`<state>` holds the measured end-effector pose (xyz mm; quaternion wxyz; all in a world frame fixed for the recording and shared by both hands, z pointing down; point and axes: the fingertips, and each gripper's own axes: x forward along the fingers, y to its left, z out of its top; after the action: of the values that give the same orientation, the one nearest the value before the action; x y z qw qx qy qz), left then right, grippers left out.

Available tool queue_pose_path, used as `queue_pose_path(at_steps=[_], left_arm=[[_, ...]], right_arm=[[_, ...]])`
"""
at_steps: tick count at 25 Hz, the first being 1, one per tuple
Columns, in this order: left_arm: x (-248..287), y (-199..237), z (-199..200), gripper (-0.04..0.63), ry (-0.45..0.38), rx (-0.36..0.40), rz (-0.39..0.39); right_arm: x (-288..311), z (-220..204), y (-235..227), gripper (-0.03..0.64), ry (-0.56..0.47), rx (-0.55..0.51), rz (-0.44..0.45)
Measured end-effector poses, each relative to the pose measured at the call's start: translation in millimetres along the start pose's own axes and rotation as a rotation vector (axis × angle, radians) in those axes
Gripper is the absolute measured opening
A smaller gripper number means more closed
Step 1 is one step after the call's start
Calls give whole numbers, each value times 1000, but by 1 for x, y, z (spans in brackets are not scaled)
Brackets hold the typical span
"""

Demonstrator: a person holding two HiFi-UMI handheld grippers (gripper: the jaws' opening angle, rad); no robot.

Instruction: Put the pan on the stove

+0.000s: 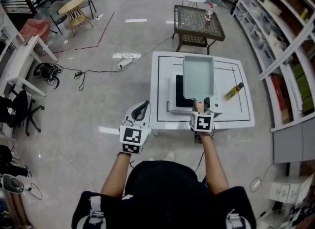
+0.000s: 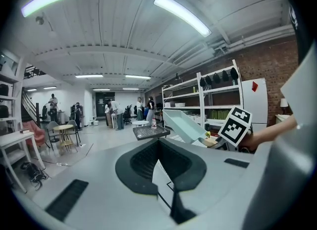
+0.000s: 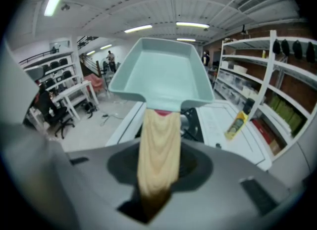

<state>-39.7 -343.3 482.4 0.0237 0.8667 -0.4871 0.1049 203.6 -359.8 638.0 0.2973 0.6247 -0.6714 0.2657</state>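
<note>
My right gripper (image 1: 199, 108) is shut on the wooden handle (image 3: 158, 150) of a pale teal rectangular pan (image 1: 198, 75). The pan is held in the air, its far end tilted upward, over the right part of the stove (image 1: 177, 94), a white unit with a black top on the white table (image 1: 236, 119). The pan (image 3: 161, 78) hides much of the stove top (image 3: 192, 124). My left gripper (image 1: 144, 104) hangs off the table's front left corner, shut and holding nothing. From the left gripper view the pan (image 2: 185, 125) appears raised above the table.
A yellow bottle (image 1: 234, 91) lies on the table to the right of the stove. A dark mesh table (image 1: 198, 21) stands beyond. Shelves (image 1: 280, 36) line the right side. A white desk (image 1: 19, 60) and floor cables (image 1: 88, 70) are at left.
</note>
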Motion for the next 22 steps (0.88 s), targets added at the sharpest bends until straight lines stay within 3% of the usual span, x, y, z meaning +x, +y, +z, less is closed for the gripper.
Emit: queue_pose_path(at_steps=[5, 9, 12, 22], left_arm=[[1, 4, -3, 25, 14, 2, 24], [3, 6, -8, 25, 27, 5, 36], [2, 10, -11, 25, 37, 10, 46], [4, 18, -16, 25, 51, 13, 56]], right_arm=[[27, -13, -1, 127, 57, 7, 28], [36, -41, -12, 127, 189, 40, -16], [48, -45, -7, 127, 194, 50, 0], [64, -65, -18, 129, 282, 26, -80]])
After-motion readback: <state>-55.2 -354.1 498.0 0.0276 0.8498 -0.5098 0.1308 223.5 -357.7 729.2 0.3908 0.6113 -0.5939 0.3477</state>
